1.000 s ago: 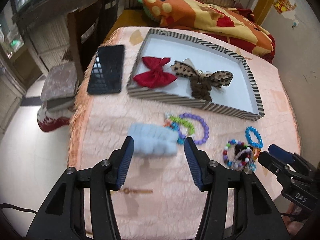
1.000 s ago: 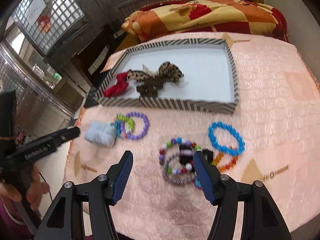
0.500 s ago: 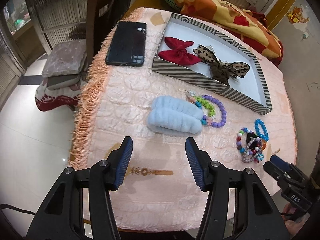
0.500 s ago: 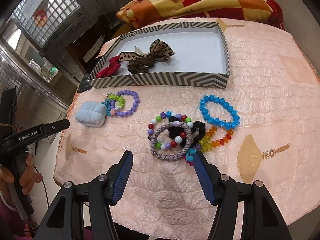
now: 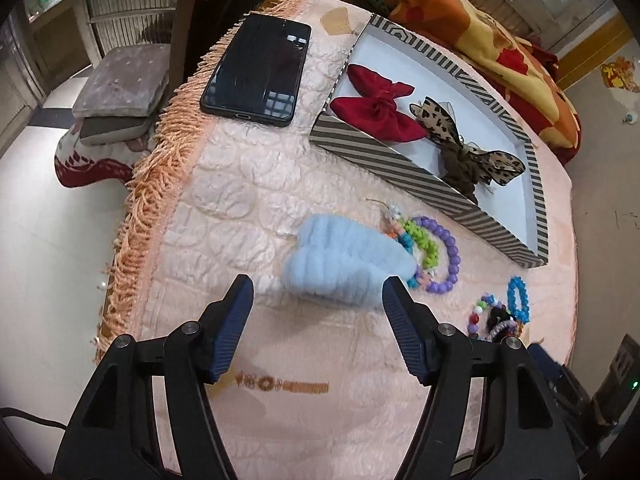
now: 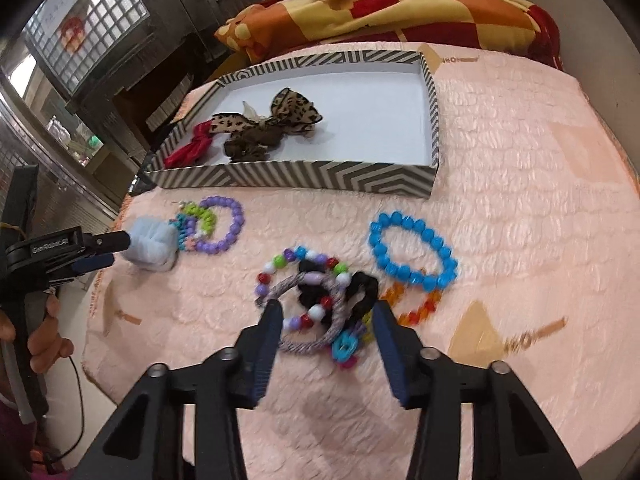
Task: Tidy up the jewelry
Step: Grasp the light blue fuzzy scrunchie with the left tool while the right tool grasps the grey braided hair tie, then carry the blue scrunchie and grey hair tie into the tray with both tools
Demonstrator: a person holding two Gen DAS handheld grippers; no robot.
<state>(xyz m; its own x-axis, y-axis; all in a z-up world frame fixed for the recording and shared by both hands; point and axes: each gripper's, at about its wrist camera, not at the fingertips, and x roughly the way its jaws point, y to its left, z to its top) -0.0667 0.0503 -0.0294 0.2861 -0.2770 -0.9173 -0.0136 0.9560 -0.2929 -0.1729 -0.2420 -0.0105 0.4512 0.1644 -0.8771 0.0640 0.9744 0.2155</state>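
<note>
My left gripper (image 5: 316, 292) is opening wide. The fluffy light-blue scrunchie (image 5: 344, 264) lies on the pink tablecloth just beyond and between its tips, untouched. In the right wrist view the left gripper (image 6: 108, 248) sits against that scrunchie (image 6: 152, 244). My right gripper (image 6: 326, 312) is closing, and a pile of bead bracelets and black hair ties (image 6: 320, 292) lies between its tips without being squeezed. The striped tray (image 6: 300, 178) holds a red bow (image 5: 376, 108) and a leopard-print bow (image 6: 272, 120). A purple bead bracelet (image 6: 236, 220) and a blue bead bracelet (image 6: 412, 252) lie loose.
A black phone (image 5: 260, 68) lies near the table's fringed left edge (image 5: 148, 184). A cushioned stool (image 5: 120, 84) stands on the floor beyond it. An orange and yellow blanket (image 6: 380, 8) is heaped behind the tray. A person's hand (image 6: 44, 328) holds the left gripper's handle.
The left gripper has come down toward the blue scrunchie and its jaws have spread wider. The right gripper has sunk onto the bracelet pile and its jaws have narrowed around it.
</note>
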